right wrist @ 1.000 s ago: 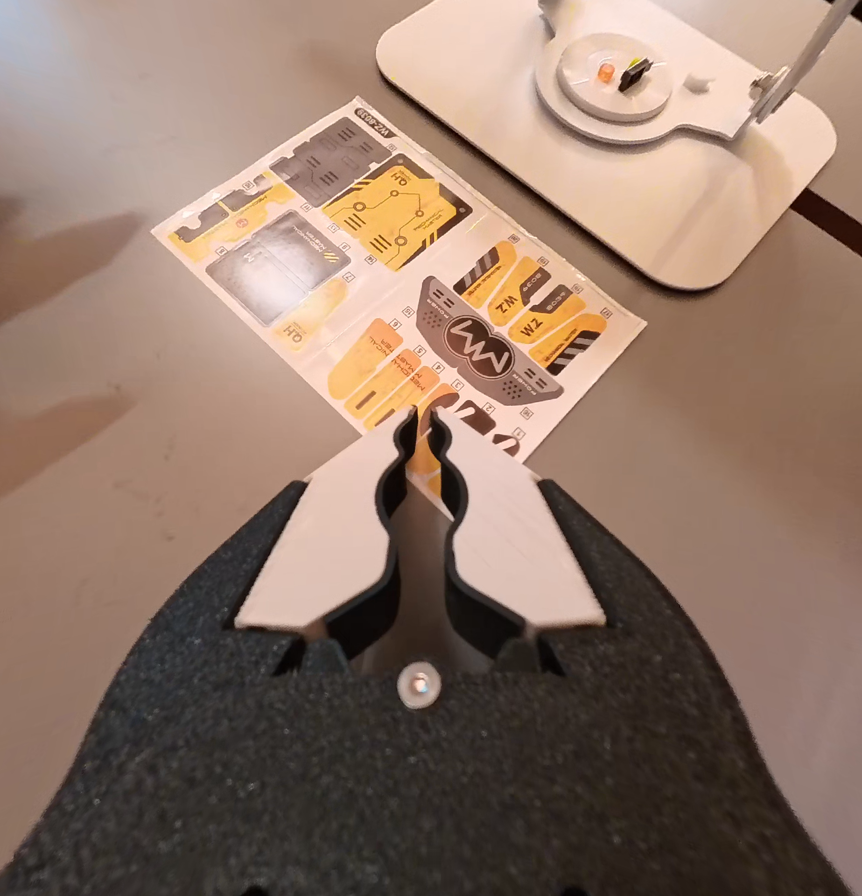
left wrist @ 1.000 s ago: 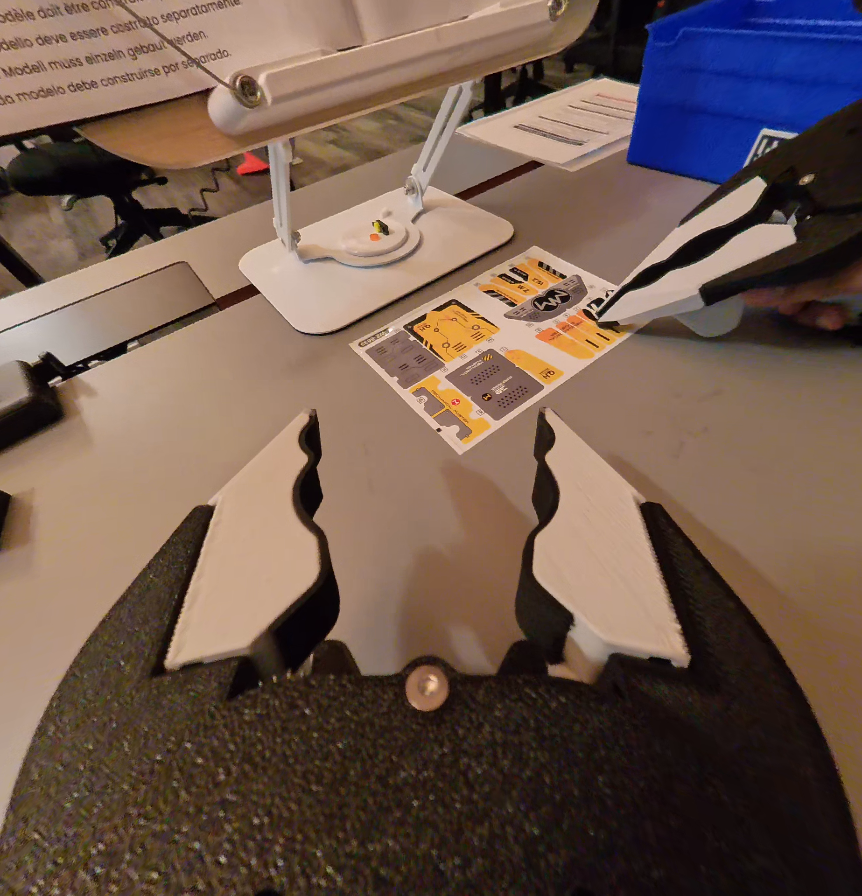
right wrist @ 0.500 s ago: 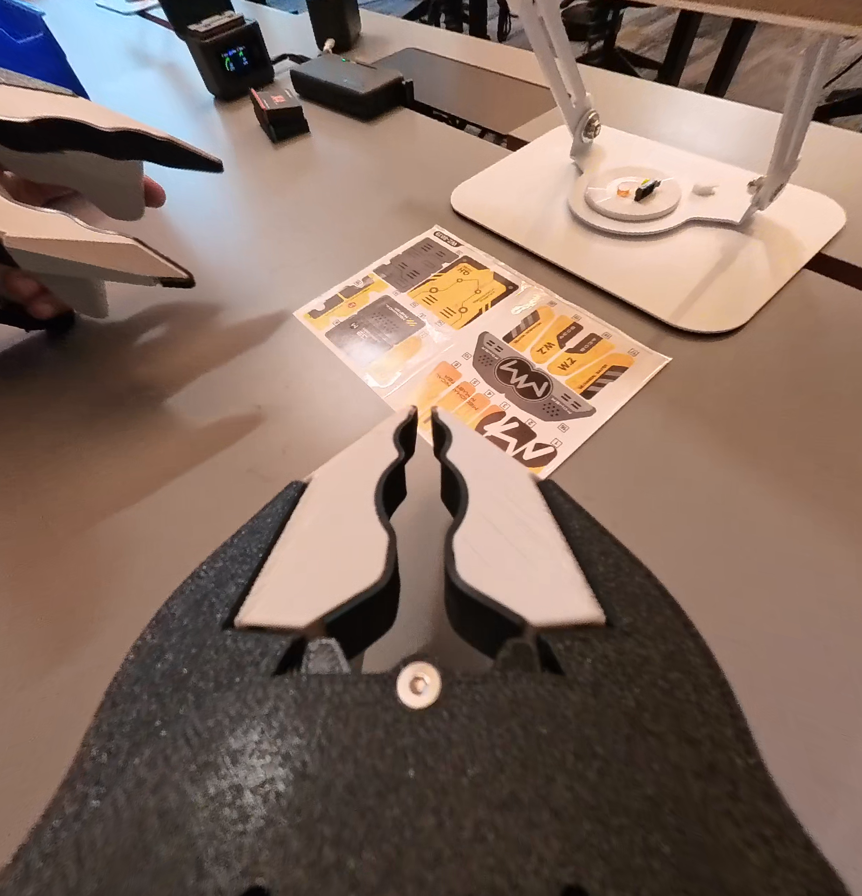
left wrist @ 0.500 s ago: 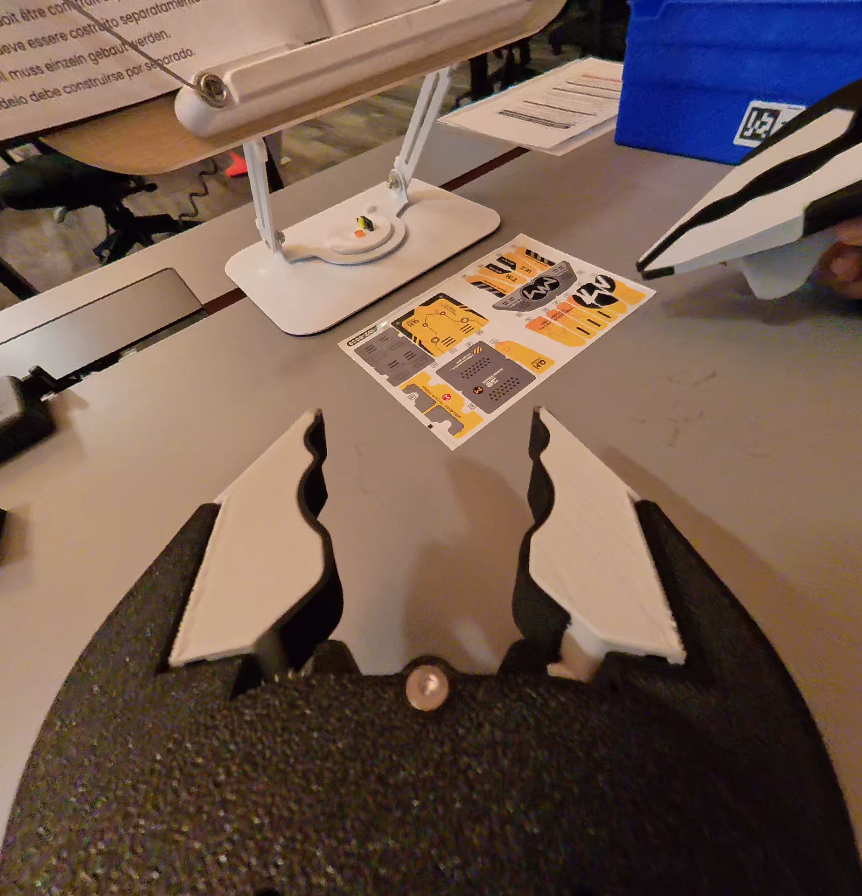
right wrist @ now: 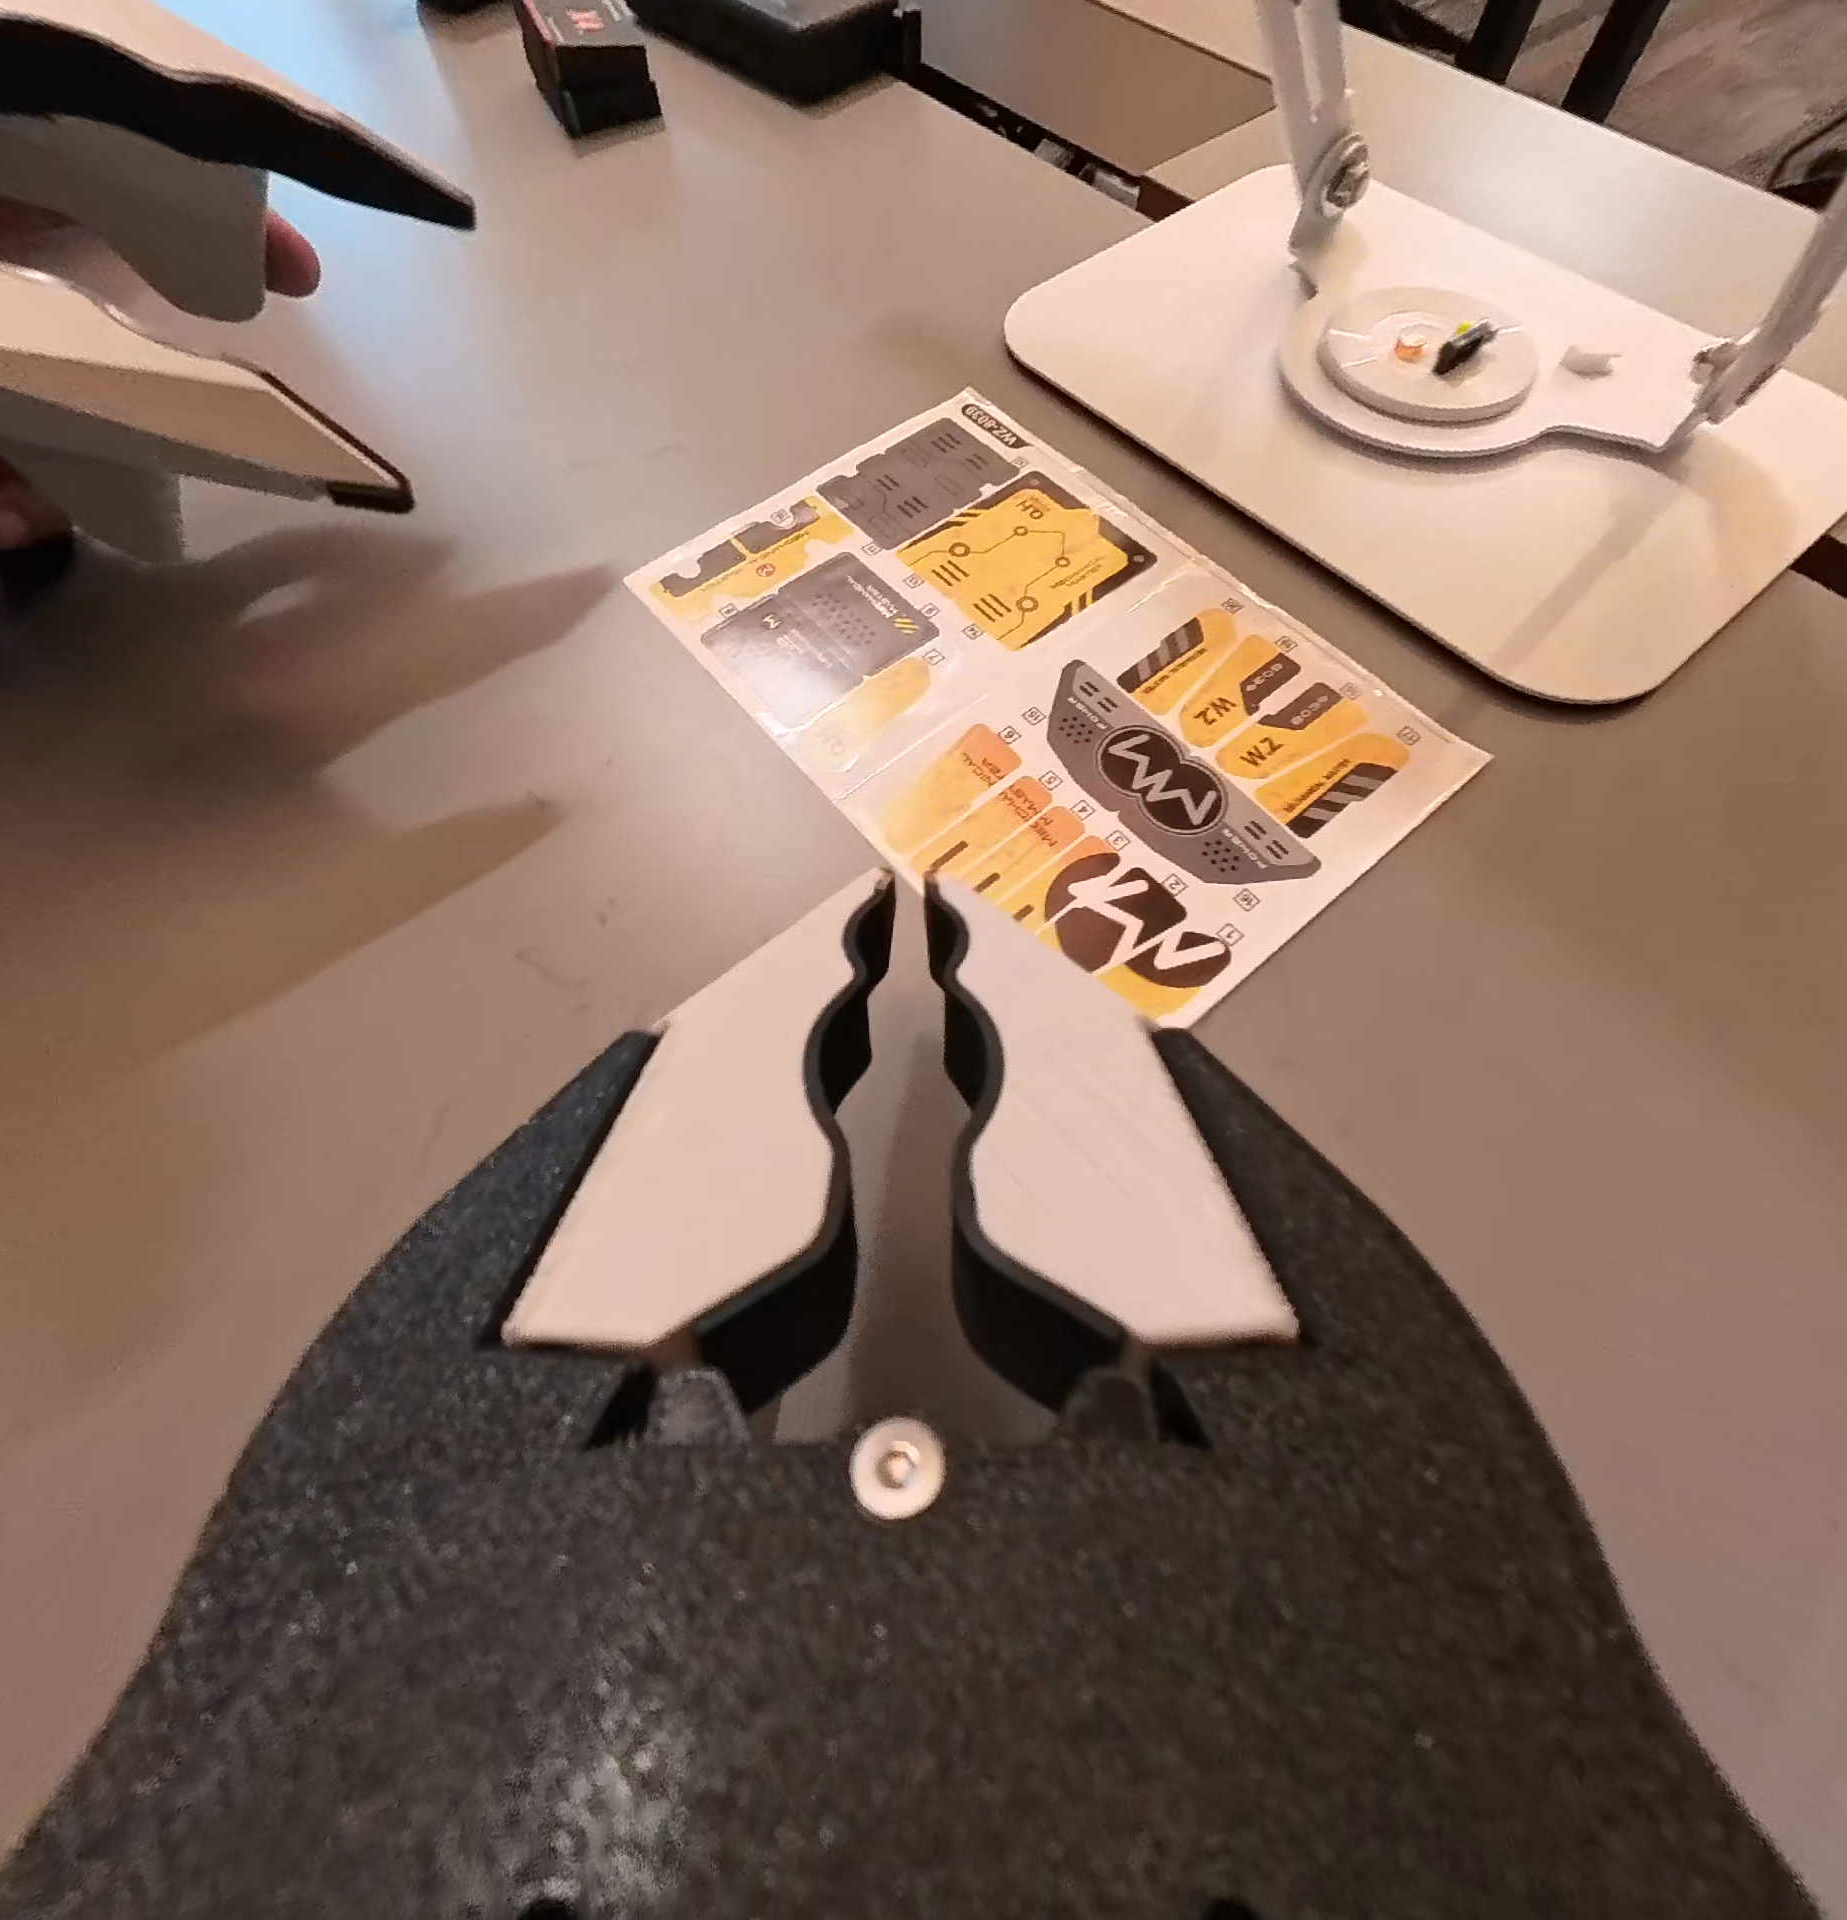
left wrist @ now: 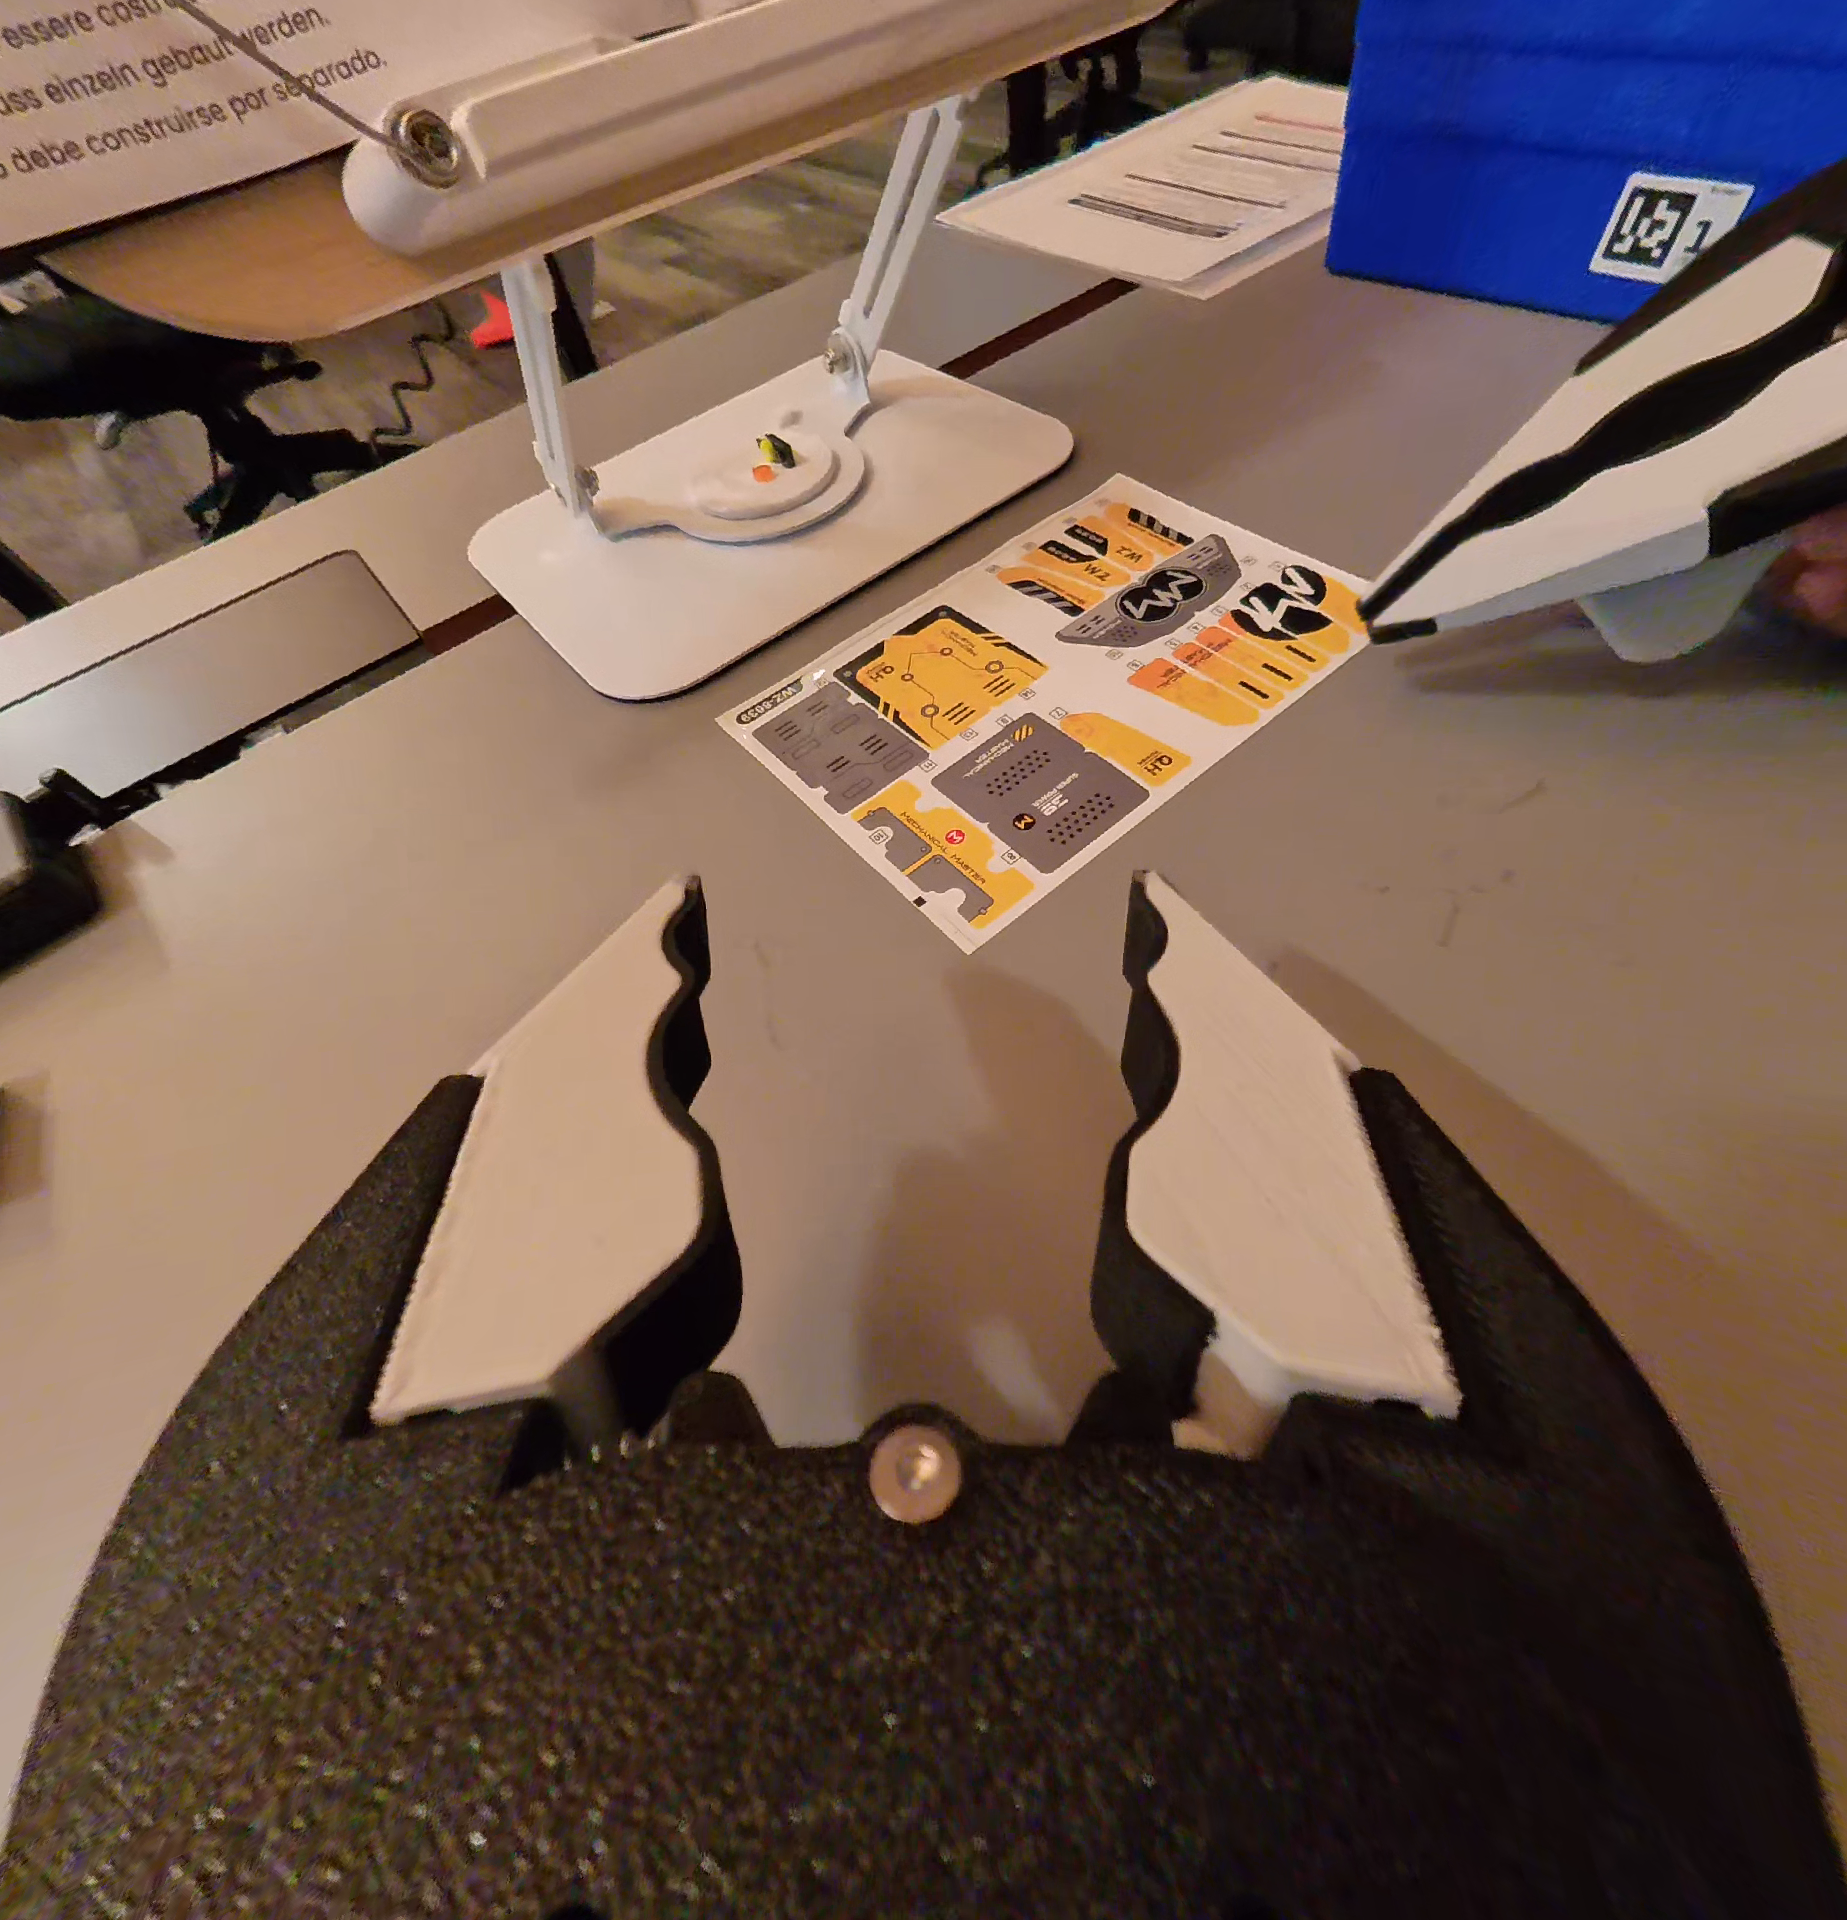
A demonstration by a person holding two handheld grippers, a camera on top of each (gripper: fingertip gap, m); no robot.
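Right gripper (right wrist: pixel 908 883) back down low at the near corner of the sticker sheet (right wrist: pixel 1054 707) after being raised clear of it half a second ago. Fingers almost together with only a slit between, nothing clamped, tips just at the sheet's edge; contact not clear. Left gripper (left wrist: pixel 914 894) hovering over the desk (left wrist: pixel 1521 935), fingers wide apart and empty, sheet lying flat just ahead of the tips. Beyond the sheet, farther ahead of both sets of fingers, a white stand base (left wrist: pixel 607 613) with a round dish (left wrist: pixel 763 488) holding two tiny pieces, one orange and one yellow-black. Off past the right fingertip, a blue bin (left wrist: pixel 1521 156), its contents hidden.
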